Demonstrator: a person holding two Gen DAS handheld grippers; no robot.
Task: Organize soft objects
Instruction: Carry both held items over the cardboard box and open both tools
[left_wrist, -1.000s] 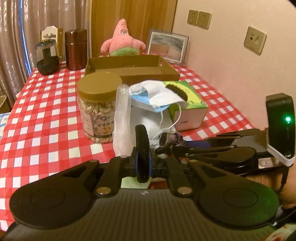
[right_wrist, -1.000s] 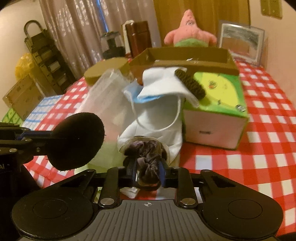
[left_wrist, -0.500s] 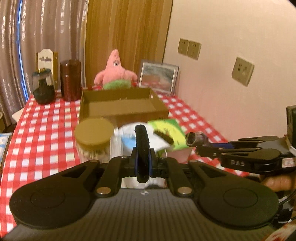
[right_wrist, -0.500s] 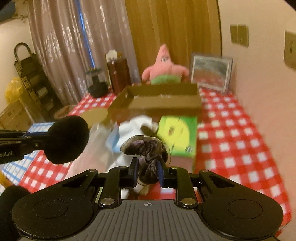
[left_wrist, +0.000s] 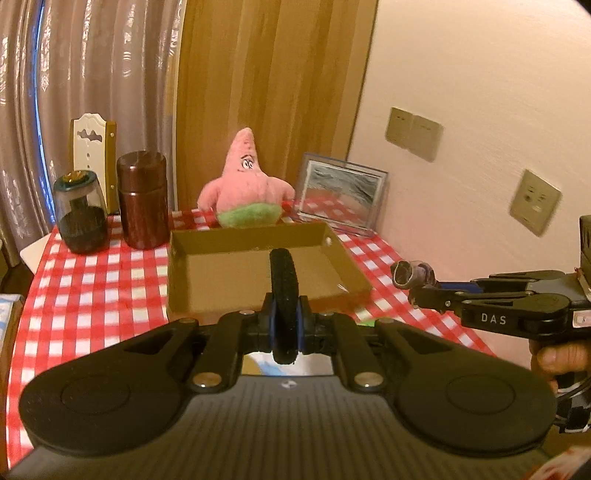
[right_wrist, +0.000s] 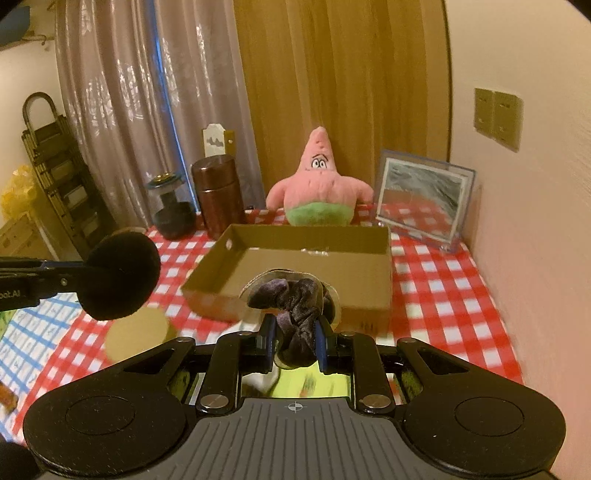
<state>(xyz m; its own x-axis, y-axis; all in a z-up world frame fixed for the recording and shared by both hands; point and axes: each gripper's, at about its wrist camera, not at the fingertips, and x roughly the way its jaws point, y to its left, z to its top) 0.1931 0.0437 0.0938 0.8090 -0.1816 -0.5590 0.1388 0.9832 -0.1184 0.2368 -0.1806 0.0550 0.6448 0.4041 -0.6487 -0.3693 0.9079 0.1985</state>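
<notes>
My left gripper (left_wrist: 283, 310) is shut on a black round puff (left_wrist: 283, 291), seen edge-on; in the right wrist view the puff (right_wrist: 120, 277) shows as a fuzzy disc at the left. Pinched in my shut right gripper (right_wrist: 294, 332) is a dark purple velvet scrunchie (right_wrist: 295, 302), which also shows at the right of the left wrist view, where the scrunchie (left_wrist: 410, 274) sticks out of the fingertips. Both grippers hover just before the near edge of an empty cardboard tray (left_wrist: 221, 273) (right_wrist: 314, 240). A pink starfish plush (left_wrist: 245, 184) (right_wrist: 319, 184) sits behind the tray.
A brown canister (left_wrist: 142, 205), a dark glass jar (left_wrist: 79, 212) and a picture frame (left_wrist: 341, 194) stand at the back of the red checked tablecloth (left_wrist: 92, 280). The wall runs close along the right. A tan jar lid (right_wrist: 136, 338) lies below the left gripper.
Both grippers rose and moved forward toward the tray, still holding the puff and the scrunchie. The nut jar, masks and green tissue box slid down out of view.
</notes>
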